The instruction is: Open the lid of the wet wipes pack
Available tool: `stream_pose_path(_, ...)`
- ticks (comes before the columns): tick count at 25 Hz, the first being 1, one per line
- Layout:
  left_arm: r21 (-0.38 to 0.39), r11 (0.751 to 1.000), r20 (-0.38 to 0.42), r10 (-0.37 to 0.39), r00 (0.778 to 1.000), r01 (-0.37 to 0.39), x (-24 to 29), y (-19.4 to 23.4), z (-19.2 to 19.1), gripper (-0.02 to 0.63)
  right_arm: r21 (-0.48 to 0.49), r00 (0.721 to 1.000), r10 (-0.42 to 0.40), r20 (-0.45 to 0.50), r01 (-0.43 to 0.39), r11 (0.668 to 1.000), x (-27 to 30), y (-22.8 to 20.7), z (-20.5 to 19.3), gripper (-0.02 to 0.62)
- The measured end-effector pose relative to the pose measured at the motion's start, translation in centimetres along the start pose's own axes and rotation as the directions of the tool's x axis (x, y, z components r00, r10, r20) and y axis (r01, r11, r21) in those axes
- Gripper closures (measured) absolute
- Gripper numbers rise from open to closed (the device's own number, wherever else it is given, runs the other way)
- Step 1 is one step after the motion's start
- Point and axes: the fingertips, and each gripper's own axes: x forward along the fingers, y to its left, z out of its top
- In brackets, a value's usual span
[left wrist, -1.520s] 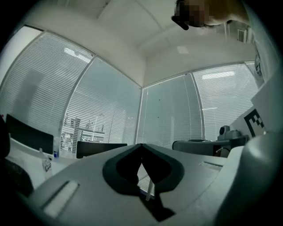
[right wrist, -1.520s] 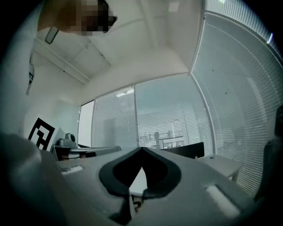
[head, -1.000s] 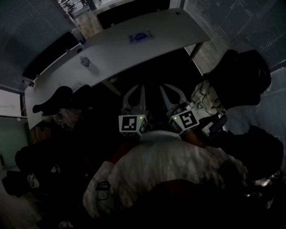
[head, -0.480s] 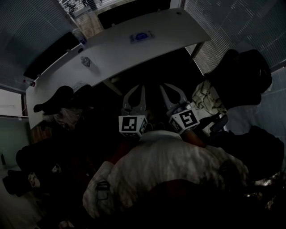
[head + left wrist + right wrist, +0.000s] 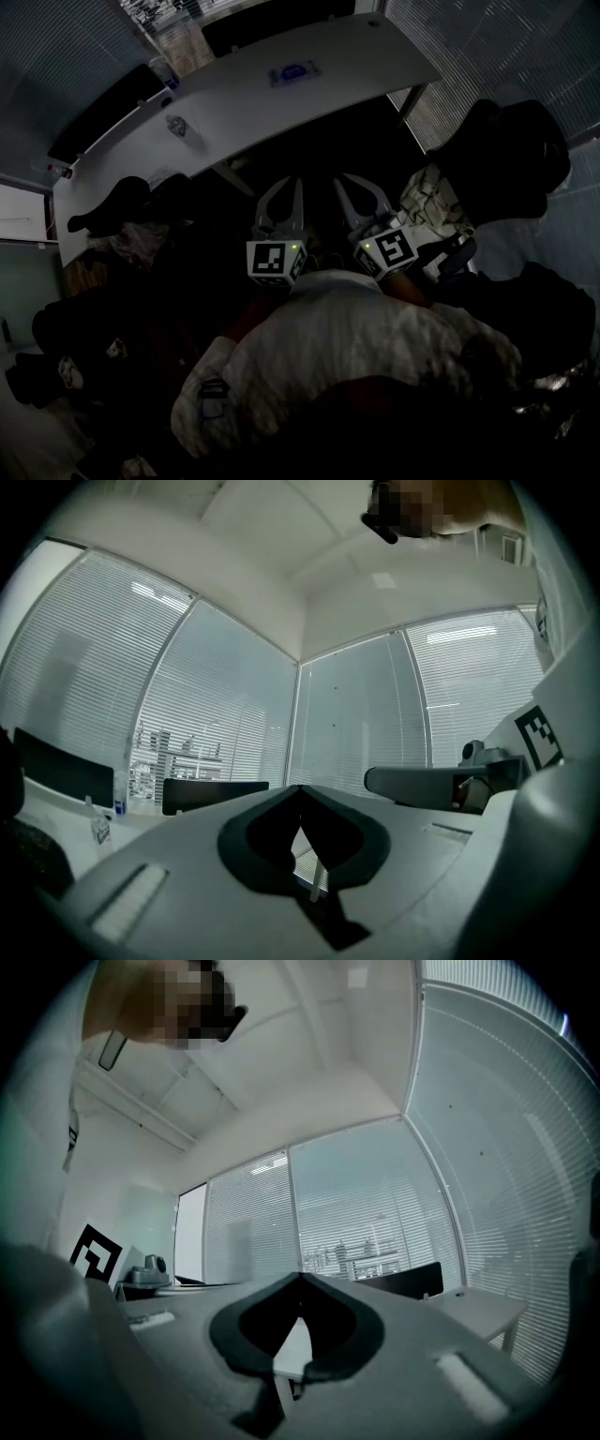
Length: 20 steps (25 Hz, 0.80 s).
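Left gripper [image 5: 300,789]: my fingers are pressed together tip to tip; nothing sits between them; I hold it level, close to my chest.
Right gripper [image 5: 300,1277]: my fingers meet at the tips just the same; empty; it sits just right of the left one, the two side by side.
Wet wipes pack [image 5: 293,72]: lies flat on the far part of the white desk [image 5: 375,66], well apart from both grippers; its blue label faces up; whether the lid is shut is too small to tell, though I judge it unopened.
Step in hand: none begun; the reach comes first.
Risk, grip: shut fingers cannot catch the lid tab; I must spread them before arriving.
Risk, sliding: the pack looks light and the desk smooth; lifting the lid with one gripper and no hold from the other could drag or tip the whole pack.
Risk, sight: the head view is dim, so I could miss the tab's edge.
Counts: two grippers; two marker cubes; one pack; one desk; one small object [image 5: 176,126] left of the pack.
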Motion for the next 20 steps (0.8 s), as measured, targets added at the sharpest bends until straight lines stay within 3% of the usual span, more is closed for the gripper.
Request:
stream_pose_path(14,0.004,1.0,-0.035,-0.005,0.999,0.005,2.7,-4.1,-2.2,0.603,0.03,1.0,-0.005,-0.023,0.006,1.0,-2.7,-4.5,-1.4,0.595)
stream_pose_path(20,0.015,1.0,-0.025,-0.003,1.0,0.003,4.2,-3.9,-2.1,0.603,0.034,1.0,-0.001,-0.017,0.002,0.999,-2.3,-5.7,-1.5,0.595)
